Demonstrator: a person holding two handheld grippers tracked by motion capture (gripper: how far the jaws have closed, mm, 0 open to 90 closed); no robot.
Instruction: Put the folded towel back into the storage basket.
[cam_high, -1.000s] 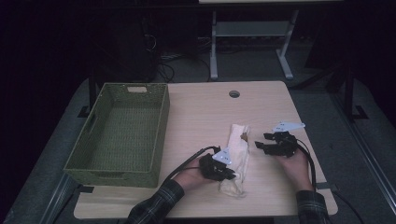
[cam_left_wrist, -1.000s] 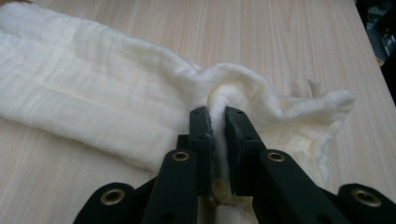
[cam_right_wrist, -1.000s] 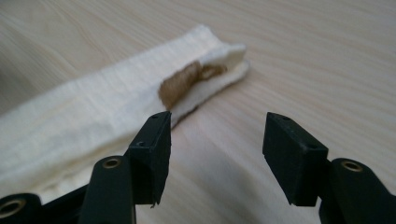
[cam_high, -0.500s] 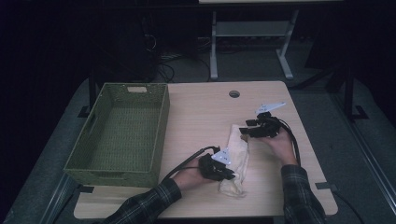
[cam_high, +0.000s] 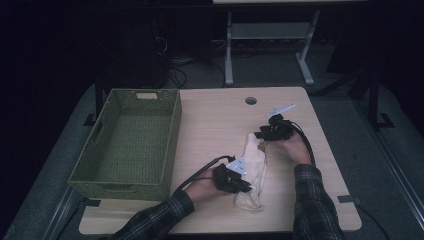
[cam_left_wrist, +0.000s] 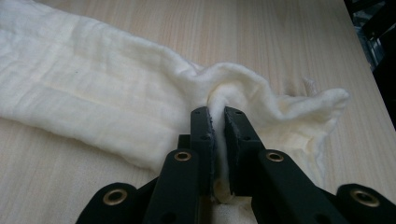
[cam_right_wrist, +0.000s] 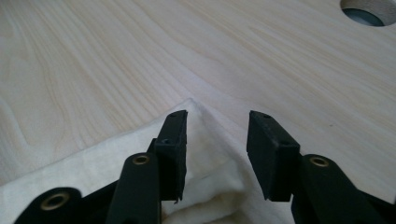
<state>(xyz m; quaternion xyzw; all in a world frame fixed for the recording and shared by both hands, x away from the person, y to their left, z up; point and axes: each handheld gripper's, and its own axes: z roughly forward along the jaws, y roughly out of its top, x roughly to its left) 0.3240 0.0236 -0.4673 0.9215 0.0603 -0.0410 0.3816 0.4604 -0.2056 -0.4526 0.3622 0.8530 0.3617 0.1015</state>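
- My left gripper (cam_high: 239, 179) lies low at the near end of the cloth (cam_high: 254, 170), my left hand (cam_high: 202, 186) behind it and my plaid-sleeved forearm coming in from the near edge of the table (cam_high: 215, 120).
- In the left gripper view its jaws are pressed nearly together on a raised fold of the cloth (cam_left_wrist: 116, 98), the cream fabric squeezed up between the two black pads.
- The gripper points across the table toward my right side, and its cable loops back along the tabletop toward my sleeve.
- My right gripper (cam_high: 267, 134) sits at the far end of the cloth, my right hand (cam_high: 295, 150) wrapped round its body, wrist bent inward and forearm running back to the near edge.
- Its grey three-cornered plate tilts up and away from me.
- In the right gripper view its jaws stand apart over the far corner of the cloth (cam_right_wrist: 140, 154); they have just been closing, with the corner of the fabric lying between them, but the pads do not yet press on it.
- The cloth lies as a long, narrow folded strip on the right half of the table, running from near me away toward the cable hole (cam_high: 250, 100).
- The green basket (cam_high: 135, 145) stands on the left half of the table, well apart from both hands.
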